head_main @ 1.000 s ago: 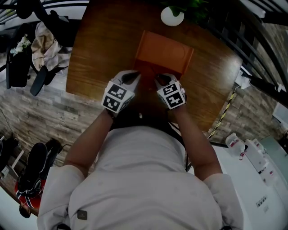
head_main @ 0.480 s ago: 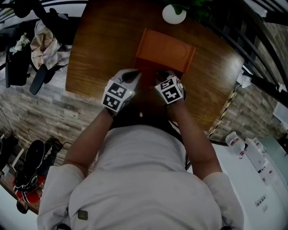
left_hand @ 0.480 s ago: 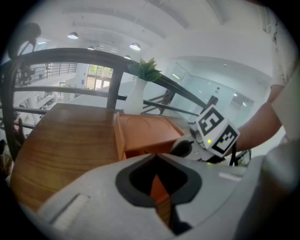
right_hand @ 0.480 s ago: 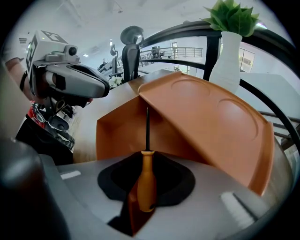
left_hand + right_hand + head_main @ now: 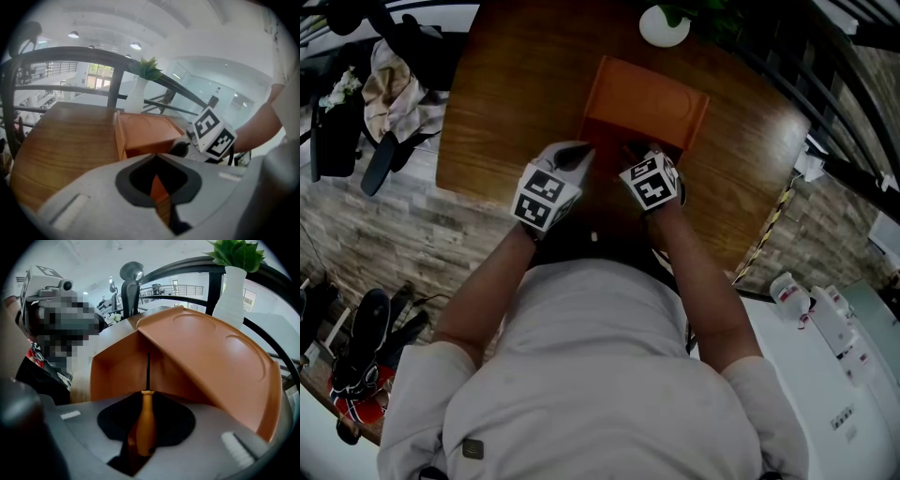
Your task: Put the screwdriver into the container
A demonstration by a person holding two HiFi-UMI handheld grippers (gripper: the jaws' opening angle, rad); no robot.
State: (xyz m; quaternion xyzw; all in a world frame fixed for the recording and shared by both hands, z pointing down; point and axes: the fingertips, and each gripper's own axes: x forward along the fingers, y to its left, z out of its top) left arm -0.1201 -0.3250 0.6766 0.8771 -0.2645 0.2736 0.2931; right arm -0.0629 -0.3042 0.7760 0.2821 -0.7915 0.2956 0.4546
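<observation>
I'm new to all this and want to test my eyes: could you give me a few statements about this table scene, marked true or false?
1. The right tool grips a screwdriver with an orange handle. True.
2. The container is blue. False: it is orange.
3. The left tool holds a second screwdriver. False: nothing is between its jaws.
4. A white vase with a green plant stands beyond the container. True.
</observation>
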